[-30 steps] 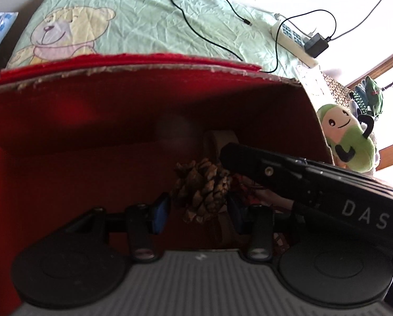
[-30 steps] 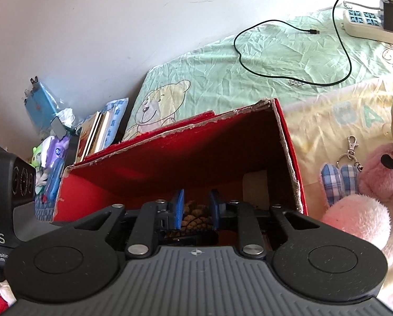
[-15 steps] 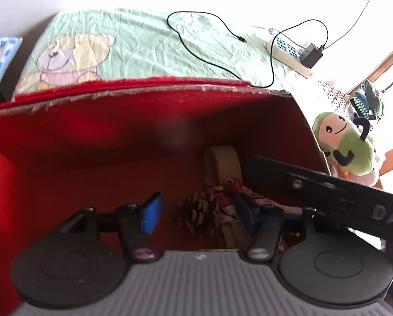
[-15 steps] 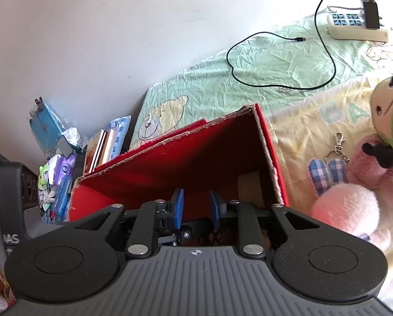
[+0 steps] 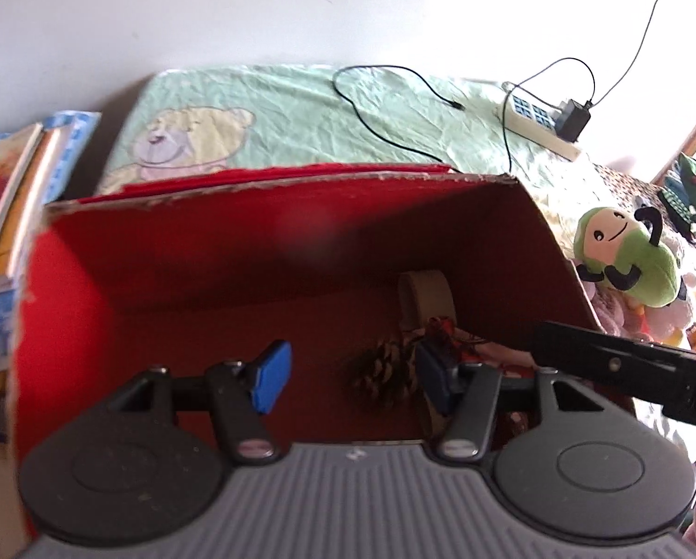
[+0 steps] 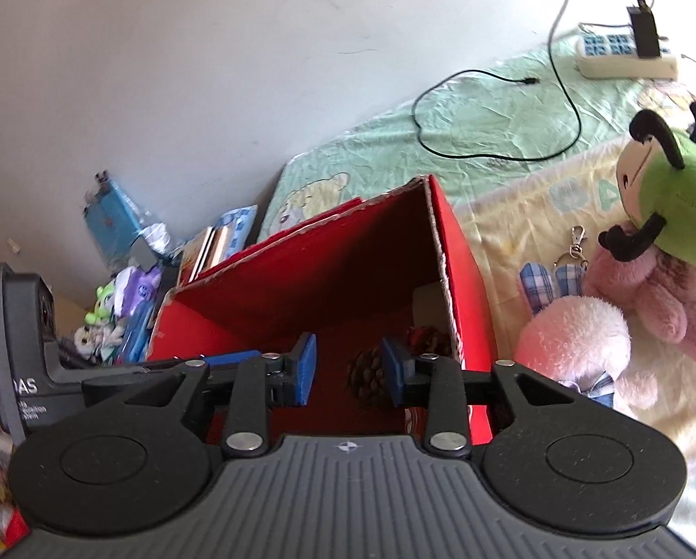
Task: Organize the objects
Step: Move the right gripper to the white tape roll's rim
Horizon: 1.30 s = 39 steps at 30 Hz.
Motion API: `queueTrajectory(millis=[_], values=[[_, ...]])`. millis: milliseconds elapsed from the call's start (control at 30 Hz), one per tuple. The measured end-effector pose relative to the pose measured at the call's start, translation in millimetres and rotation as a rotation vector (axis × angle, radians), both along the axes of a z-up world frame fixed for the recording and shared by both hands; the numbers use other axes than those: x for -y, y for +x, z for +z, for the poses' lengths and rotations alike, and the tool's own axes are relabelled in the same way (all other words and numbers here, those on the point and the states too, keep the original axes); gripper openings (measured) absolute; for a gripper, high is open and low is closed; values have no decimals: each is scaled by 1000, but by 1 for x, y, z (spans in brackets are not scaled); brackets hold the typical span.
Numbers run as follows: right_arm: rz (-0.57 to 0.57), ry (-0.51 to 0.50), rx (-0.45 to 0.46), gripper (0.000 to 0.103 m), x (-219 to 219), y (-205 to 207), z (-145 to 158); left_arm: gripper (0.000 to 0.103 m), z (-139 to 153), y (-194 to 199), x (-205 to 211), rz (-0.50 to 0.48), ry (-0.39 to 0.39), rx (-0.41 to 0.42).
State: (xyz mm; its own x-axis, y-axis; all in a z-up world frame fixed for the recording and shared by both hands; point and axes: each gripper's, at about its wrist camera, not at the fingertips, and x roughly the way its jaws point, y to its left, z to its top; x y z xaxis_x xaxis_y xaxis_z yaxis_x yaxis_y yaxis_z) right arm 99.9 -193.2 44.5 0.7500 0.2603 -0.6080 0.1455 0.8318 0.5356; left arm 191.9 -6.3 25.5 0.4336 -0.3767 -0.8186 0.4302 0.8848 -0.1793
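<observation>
A pine cone (image 5: 385, 375) is seen lying on the red box (image 5: 171, 251) floor, just ahead and below the wide-open, empty left hand-held gripper (image 5: 348, 372), with the open, empty right hand-held gripper (image 6: 348, 363) held above.

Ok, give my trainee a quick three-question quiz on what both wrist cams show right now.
1. True or false: the left gripper grips the pine cone.
2. Where does the pine cone lie? A) on the bedsheet B) inside the red box C) on the books
3. Fill in: the charger cable lies on the ____ bedsheet.

Key: 1 false, its jaws are open and empty; 2 B; 3 green.
</observation>
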Motion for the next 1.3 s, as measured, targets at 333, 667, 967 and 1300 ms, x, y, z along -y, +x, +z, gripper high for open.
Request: queueTrajectory(millis=[333, 667, 967, 1300], values=[[100, -65, 34, 34, 0, -21, 4, 57, 18, -42, -5, 136, 85, 68], [215, -35, 36, 34, 7, -44, 6, 55, 29, -87, -3, 263, 151, 111], [281, 4, 57, 34, 17, -68, 7, 56, 36, -123, 8, 332, 218, 168], [317, 28, 42, 34, 21, -88, -1, 56, 35, -149, 20, 349, 258, 175]])
